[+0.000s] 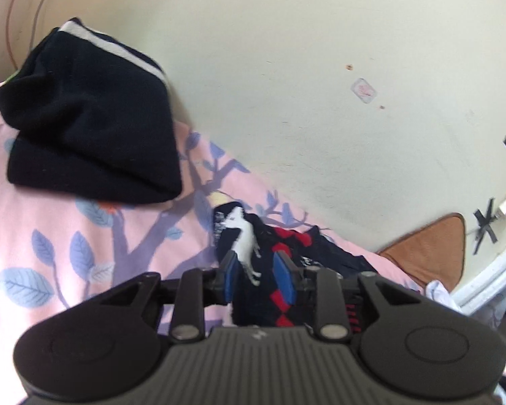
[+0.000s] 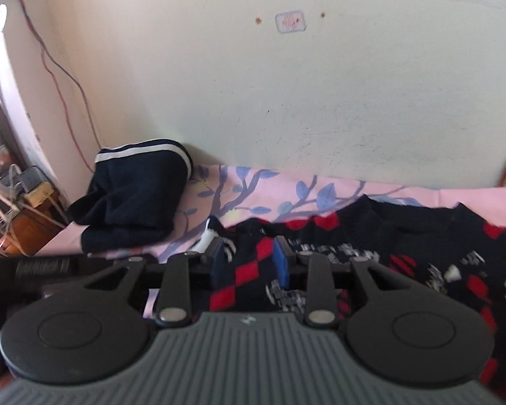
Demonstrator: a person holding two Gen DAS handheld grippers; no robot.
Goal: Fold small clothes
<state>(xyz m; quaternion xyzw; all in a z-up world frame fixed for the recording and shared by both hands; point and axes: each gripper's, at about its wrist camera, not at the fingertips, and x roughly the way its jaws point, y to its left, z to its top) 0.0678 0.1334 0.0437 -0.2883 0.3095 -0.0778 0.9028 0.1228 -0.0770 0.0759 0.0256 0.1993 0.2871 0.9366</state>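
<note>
The left gripper (image 1: 258, 275), its blue pads a narrow way apart, has the edge of a soft black knitted garment with red diamonds and a white horse figure (image 1: 249, 253) lying between them, though whether the pads press it I cannot tell. The right gripper (image 2: 249, 263) likewise straddles the same knit (image 2: 421, 243), which spreads rightward over a pink bedsheet printed with blue leaves (image 2: 270, 185). Ahead and left of both lies a folded navy cloth with white stripes (image 1: 84, 118) against a cream wall (image 2: 286, 101).
</note>
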